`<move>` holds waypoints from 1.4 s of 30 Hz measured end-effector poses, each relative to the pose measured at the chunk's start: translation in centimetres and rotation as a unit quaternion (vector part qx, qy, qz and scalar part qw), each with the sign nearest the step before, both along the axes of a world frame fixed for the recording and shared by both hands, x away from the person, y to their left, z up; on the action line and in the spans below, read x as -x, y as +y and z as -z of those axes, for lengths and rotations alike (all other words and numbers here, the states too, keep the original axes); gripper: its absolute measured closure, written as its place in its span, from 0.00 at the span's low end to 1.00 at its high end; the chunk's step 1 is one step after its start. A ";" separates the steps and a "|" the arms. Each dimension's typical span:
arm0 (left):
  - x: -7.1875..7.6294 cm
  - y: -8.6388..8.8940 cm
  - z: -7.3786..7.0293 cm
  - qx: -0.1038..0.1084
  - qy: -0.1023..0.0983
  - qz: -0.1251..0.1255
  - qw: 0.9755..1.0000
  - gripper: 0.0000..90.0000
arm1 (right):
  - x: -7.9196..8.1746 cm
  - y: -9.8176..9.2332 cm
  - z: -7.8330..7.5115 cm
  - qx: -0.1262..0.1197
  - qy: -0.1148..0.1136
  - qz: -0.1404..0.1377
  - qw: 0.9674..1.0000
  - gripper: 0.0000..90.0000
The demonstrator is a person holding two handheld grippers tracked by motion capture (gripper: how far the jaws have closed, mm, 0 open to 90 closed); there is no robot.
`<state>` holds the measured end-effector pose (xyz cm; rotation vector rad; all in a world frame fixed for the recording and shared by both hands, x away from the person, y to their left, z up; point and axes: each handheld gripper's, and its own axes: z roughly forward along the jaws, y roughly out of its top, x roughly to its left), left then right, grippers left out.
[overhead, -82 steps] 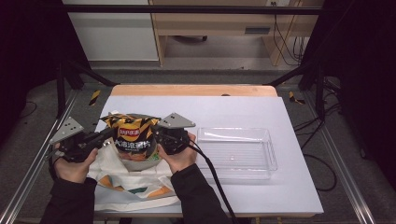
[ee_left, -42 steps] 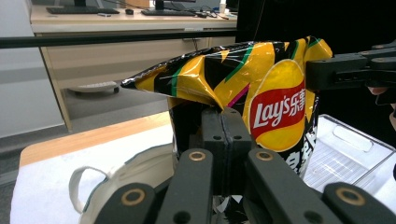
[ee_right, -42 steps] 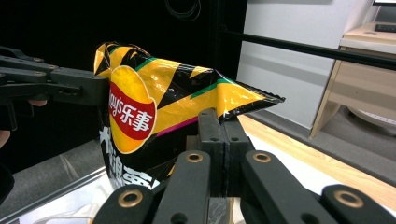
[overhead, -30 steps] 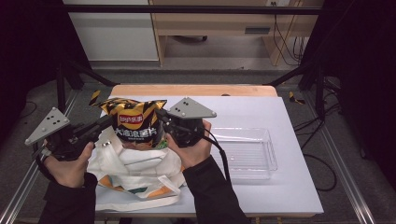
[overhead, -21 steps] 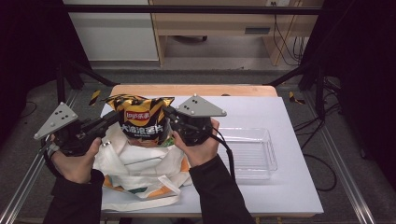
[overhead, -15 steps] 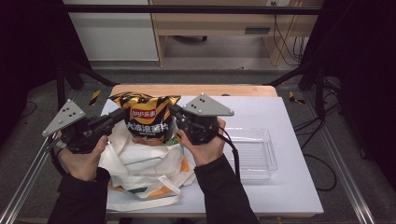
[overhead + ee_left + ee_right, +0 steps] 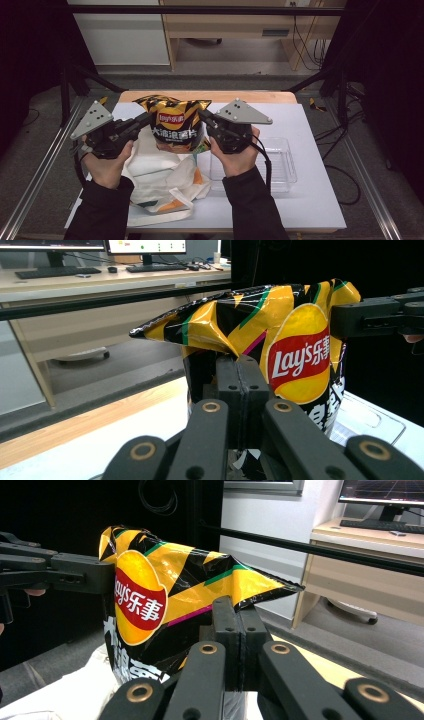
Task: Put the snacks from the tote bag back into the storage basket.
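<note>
high view: the chip bag (image 7: 174,129), yellow and black with a red logo, was held up in the air between the two grippers, above the far-left part of the white table (image 7: 310,200). it stood roughly upright, logo facing the person, its crimped top edge spread wide.

left gripper (image 7: 145,120): jaws were pressed together on the left side of the bag, near the top. in the left gripper view the two black jaws (image 7: 239,390) met flat with no gap to see, pinching a fold of the bag's film (image 7: 280,330) just below the flared top. the right gripper (image 7: 370,315) reached in from the right edge of that view and touched the bag's far side.

right gripper (image 7: 204,117): jaws were likewise closed on the right side of the bag at about the same height. in the right gripper view the jaws (image 7: 239,635) sat tight together on the film (image 7: 200,585), and the left gripper (image 7: 65,572) came in from the left and gripped the opposite edge.

below the bag a white cloth tote bag (image 7: 165,175) with orange and dark print lay crumpled on the table, its handle loop towards the near edge. the bottom of the chip bag hung just over the tote's far part; whether they touched could not be told. a clear plastic tray (image 7: 280,165) lay on the table to the right, just beside the tote and partly behind the right hand (image 7: 236,155). the left hand (image 7: 105,165) was over the table's left edge.
</note>
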<state>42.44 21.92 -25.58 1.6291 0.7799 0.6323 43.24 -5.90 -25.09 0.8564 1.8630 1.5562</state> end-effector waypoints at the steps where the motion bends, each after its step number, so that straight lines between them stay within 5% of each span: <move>1: 0.0 -0.1 0.0 -0.001 0.000 0.001 1.000 1.00 | 0.1 -0.2 0.0 0.001 0.000 0.002 1.000 1.00; 42: -2.7 -10.2 1.0 -0.010 0.002 0.059 0.998 1.00 | 0.9 -9.6 0.6 -0.008 0.004 0.075 0.997 1.00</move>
